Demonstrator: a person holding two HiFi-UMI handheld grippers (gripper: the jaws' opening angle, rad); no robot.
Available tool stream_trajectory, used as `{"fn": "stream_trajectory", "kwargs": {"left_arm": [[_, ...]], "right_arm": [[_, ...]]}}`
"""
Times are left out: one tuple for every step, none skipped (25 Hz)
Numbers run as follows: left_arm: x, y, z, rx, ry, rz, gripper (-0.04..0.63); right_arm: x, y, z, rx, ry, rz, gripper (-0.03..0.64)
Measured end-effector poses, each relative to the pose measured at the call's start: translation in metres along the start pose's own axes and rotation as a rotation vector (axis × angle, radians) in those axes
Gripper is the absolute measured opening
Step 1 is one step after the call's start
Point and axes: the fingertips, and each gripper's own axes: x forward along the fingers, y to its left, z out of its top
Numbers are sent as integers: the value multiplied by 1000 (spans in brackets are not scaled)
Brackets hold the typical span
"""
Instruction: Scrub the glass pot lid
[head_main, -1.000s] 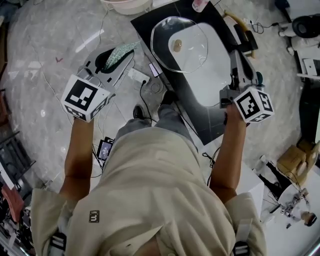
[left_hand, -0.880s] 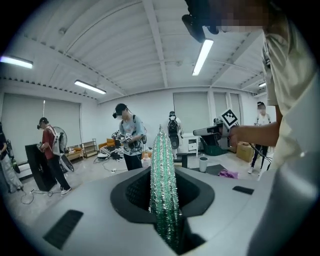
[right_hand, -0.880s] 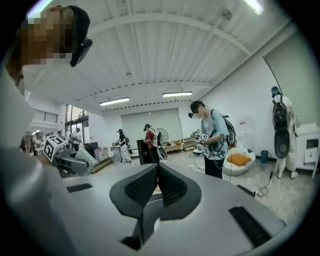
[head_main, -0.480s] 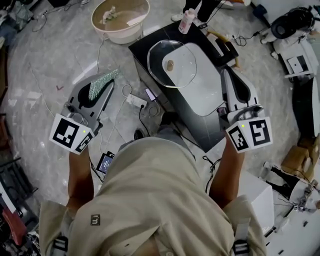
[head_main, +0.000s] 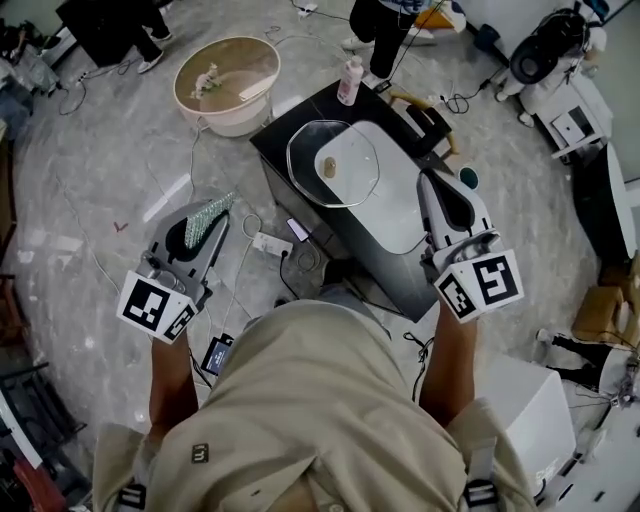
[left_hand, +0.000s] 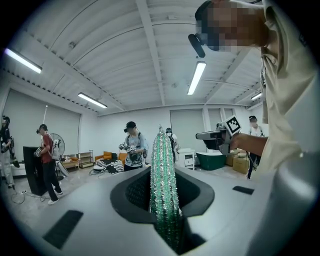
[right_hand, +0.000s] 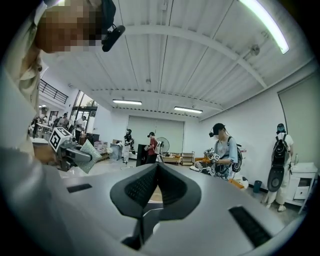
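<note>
The glass pot lid (head_main: 333, 163) with its round knob lies flat over the far end of a white sink (head_main: 402, 218) set in a black table (head_main: 398, 272). My left gripper (head_main: 207, 220) hangs over the floor, left of the table and apart from the lid. It is shut on a green glittery scrub pad (head_main: 210, 217), which stands upright between its jaws in the left gripper view (left_hand: 164, 185). My right gripper (head_main: 434, 180) hovers over the sink's right side, short of the lid. Its jaws meet with nothing between them (right_hand: 157, 168).
A beige basin (head_main: 227, 83) sits on the floor beyond the table, and a pink-capped bottle (head_main: 350, 78) stands at the table's far edge. A power strip with cables (head_main: 270, 243) lies on the floor beside the table. Several people (left_hand: 131, 147) stand about the room.
Both grippers have risen and drawn back from the lid, and the right one has rolled. The lid stays where it was. The scrub pad is still in the left jaws.
</note>
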Motion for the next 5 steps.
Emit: {"fn": "stream_trajectory", "kwargs": {"left_arm": [[-2,-1,-1,-5,1,-1,91],[-5,-2,-3,-11,3,-2,91],[-9,-3,-4,-17,7,-2,91],[-13,-5,-5,-24,12,-3,91],[-17,-6,-6,-30,18,-3,91]], "right_arm": [[-1,1,-1,3,5,-6,23],[-2,2,-3,7,12,-12,23],[-4,4,-4,12,20,-16,23],[-5,7,-4,18,29,-18,23],[-6,9,-5,24,37,-20,23]]}}
